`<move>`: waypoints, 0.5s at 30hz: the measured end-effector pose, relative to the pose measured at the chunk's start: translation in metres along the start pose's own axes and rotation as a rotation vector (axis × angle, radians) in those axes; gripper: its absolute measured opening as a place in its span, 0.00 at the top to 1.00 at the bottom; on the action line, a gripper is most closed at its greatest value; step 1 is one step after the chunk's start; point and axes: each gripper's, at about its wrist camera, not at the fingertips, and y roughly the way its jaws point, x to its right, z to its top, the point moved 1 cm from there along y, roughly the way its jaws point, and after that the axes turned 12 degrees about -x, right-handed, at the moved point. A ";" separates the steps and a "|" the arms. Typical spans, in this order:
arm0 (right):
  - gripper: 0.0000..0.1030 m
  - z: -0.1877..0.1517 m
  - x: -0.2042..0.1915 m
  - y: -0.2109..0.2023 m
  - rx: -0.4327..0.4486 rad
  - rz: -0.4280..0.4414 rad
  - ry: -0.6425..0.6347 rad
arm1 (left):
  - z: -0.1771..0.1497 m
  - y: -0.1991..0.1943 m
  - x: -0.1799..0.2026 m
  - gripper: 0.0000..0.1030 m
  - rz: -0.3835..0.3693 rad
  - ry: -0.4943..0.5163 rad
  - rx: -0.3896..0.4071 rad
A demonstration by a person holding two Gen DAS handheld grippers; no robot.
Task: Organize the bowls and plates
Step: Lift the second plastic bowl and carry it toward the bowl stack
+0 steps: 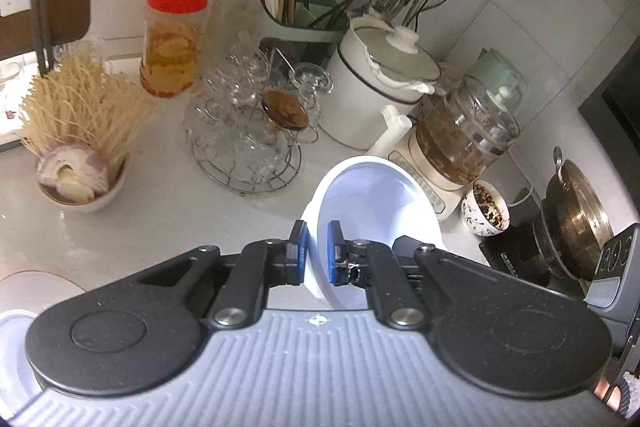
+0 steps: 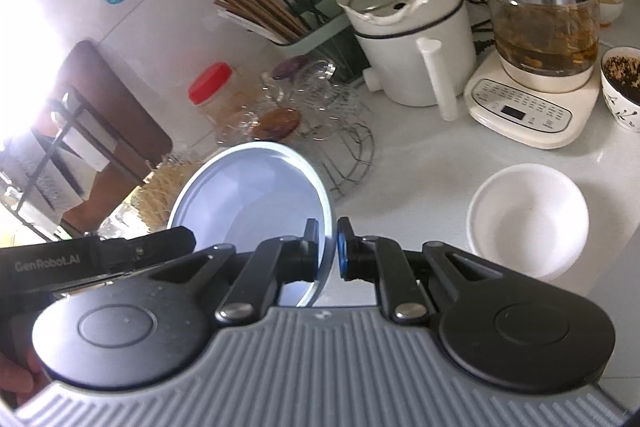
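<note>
In the left wrist view my left gripper (image 1: 318,253) is shut on the rim of a white bowl (image 1: 372,211), held tilted above the white counter (image 1: 160,235). In the right wrist view my right gripper (image 2: 328,249) is shut on the rim of a pale blue plate (image 2: 256,195), held on edge above the counter. A second white bowl (image 2: 528,219) stands upright on the counter to the right of the right gripper. Edges of a white plate (image 1: 36,285) and a pale blue one (image 1: 16,347) show at the lower left of the left view.
The back of the counter holds a wire rack of glassware (image 1: 244,135), a red-lidded jar (image 1: 174,39), a chopstick holder (image 1: 296,15), a white pot (image 1: 376,83), a glass kettle on a base (image 2: 540,27), a patterned cup (image 2: 622,87), a bowl of onion (image 1: 78,179) and a dark pan (image 1: 576,219).
</note>
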 end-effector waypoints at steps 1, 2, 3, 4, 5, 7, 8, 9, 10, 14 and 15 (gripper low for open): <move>0.88 -0.001 -0.004 -0.001 0.002 0.002 -0.005 | -0.001 -0.004 -0.002 0.90 0.000 -0.002 0.005; 0.88 -0.001 -0.007 -0.002 0.004 0.004 -0.012 | -0.002 -0.008 -0.004 0.90 -0.002 -0.008 0.009; 0.88 -0.001 -0.011 -0.003 0.005 0.005 -0.018 | -0.003 -0.012 -0.006 0.90 -0.005 -0.015 0.013; 0.88 -0.001 -0.015 -0.003 0.007 0.009 -0.025 | -0.004 -0.016 -0.009 0.90 -0.006 -0.022 0.019; 0.88 -0.001 -0.018 -0.004 0.007 0.013 -0.031 | -0.004 -0.020 -0.011 0.90 -0.006 -0.027 0.023; 0.88 -0.001 -0.025 -0.005 0.004 0.025 -0.043 | -0.006 -0.029 -0.016 0.90 -0.003 -0.039 0.036; 0.88 -0.001 -0.029 -0.005 0.001 0.031 -0.049 | -0.007 -0.034 -0.018 0.90 -0.002 -0.043 0.047; 0.87 0.000 -0.032 -0.005 0.000 0.040 -0.054 | -0.007 -0.039 -0.020 0.90 -0.001 -0.047 0.057; 0.87 0.000 -0.035 -0.005 -0.001 0.050 -0.059 | -0.008 -0.044 -0.022 0.90 0.002 -0.050 0.069; 0.87 0.001 -0.052 -0.002 -0.008 0.075 -0.091 | -0.012 -0.059 -0.033 0.90 0.013 -0.077 0.106; 0.87 0.000 -0.056 -0.001 -0.009 0.081 -0.102 | -0.014 -0.062 -0.036 0.90 0.018 -0.087 0.114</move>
